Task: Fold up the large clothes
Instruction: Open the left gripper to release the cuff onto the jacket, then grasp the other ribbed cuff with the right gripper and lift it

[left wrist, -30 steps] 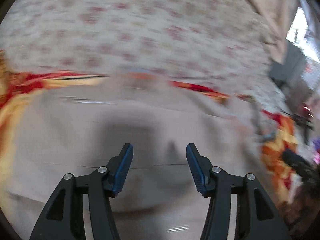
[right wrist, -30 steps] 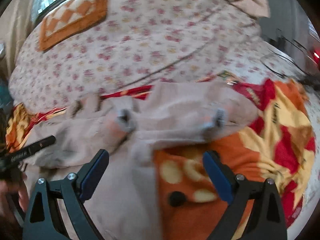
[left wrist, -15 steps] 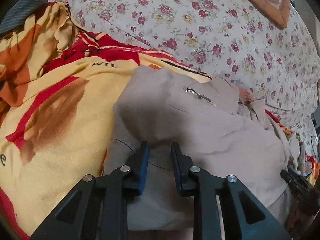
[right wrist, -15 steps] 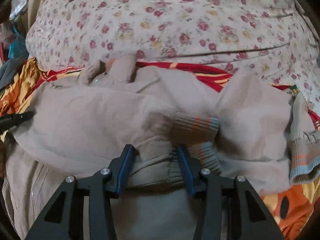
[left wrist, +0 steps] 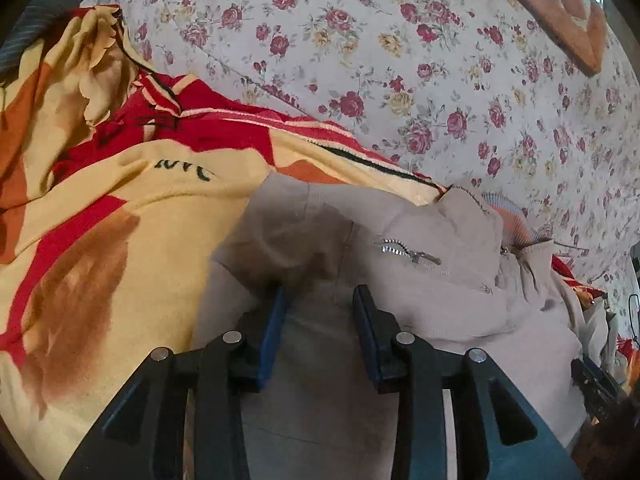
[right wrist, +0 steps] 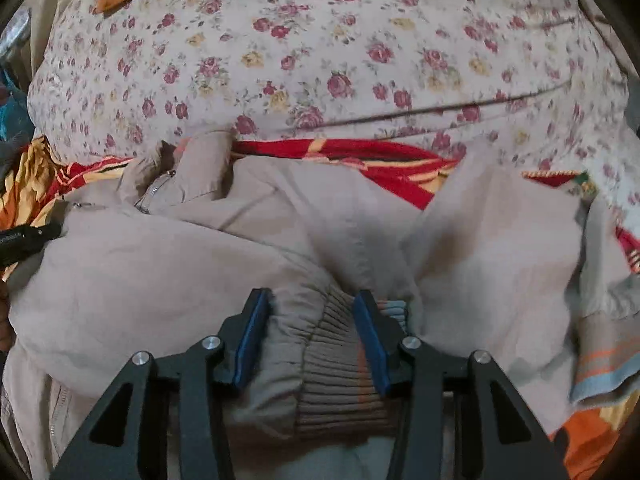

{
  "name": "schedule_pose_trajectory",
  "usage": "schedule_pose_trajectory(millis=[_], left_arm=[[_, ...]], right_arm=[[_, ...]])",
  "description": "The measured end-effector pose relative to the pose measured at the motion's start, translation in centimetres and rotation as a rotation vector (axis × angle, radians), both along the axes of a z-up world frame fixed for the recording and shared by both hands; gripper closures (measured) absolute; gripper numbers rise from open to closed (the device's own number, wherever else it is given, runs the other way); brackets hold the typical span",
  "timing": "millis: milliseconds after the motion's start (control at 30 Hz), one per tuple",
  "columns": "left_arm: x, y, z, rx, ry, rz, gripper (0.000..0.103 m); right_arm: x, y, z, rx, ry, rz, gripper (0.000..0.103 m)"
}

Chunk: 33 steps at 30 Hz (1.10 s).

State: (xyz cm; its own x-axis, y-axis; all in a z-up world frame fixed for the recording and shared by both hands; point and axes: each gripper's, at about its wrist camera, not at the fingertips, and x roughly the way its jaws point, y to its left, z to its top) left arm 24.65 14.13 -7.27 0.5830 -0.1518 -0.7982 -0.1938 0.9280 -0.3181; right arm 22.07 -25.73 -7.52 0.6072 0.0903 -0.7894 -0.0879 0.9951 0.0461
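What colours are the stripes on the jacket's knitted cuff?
Orange and light blue on the grey cuff, best seen in the right wrist view.

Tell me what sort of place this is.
Probably a bedroom: a rose-print bedspread covers a bed, a red and yellow blanket lies over it, and a beige zip jacket is spread on top.

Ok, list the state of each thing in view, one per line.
Beige jacket: folded over, bunched, zipper partly open.
Left tongs: just reopened slightly, jacket fabric between the pads.
Right tongs: closed on jacket's ribbed cuff.
Yellow-red blanket: rumpled under the jacket.
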Motion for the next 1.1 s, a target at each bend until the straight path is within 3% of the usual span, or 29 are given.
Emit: schedule_pose_trajectory(millis=[100,167,233,333,433,533,600,667,767,867,1100], left_arm=[[-1.7,0.5,0.9,-0.051,-0.022,0.043,0.075],[-3.7,0.3,1.8,-0.094,-0.059,0.053,0.075],[-5.1,-0.4,2.1,-0.106,-0.071,0.032,0.075],[-5.4,-2.3,0.8,-0.107,-0.004,-0.041,0.075],[-5.6,-3.4,0.9,-0.027,-0.005,-0.076,0.075],[-6.9,-3.5,1.7,-0.05,-0.026,-0.09,0.075],[-7.7,-3.7,1.9,-0.084,-0.029,-0.105,0.075],[-7.8,-4.5,2.0,-0.104,-0.027,-0.139,0.075],[-7.4,-5.5,2.0,-0.114,-0.025,-0.177,0.075],[-7.0,-5.7,1.5,-0.159,-0.004,-0.183,0.075],[-6.6,-4.7,0.9,-0.246,0.008,-0.147,0.075]], right_arm=[[-0.9,0.2,1.7,0.028,-0.058,0.0,0.056],[-2.6,0.9,3.7,0.082,-0.138,0.067,0.056],[-3.5,1.6,4.1,0.1,-0.151,0.123,0.056],[-3.0,2.9,0.8,0.037,0.038,0.147,0.053],[-3.6,3.5,1.6,0.0,-0.021,0.153,0.054],[-5.4,0.8,5.0,0.012,-0.138,0.099,0.051],[-7.1,-2.7,7.1,-0.068,-0.196,0.058,0.031],[-8.4,-6.1,8.1,-0.117,-0.211,0.022,0.024],[-10.3,-12.8,9.2,-0.202,-0.218,-0.07,0.023],[-11.0,-17.2,8.1,-0.275,-0.169,-0.08,0.023],[-8.3,-18.3,3.7,-0.557,-0.112,0.034,0.024]])
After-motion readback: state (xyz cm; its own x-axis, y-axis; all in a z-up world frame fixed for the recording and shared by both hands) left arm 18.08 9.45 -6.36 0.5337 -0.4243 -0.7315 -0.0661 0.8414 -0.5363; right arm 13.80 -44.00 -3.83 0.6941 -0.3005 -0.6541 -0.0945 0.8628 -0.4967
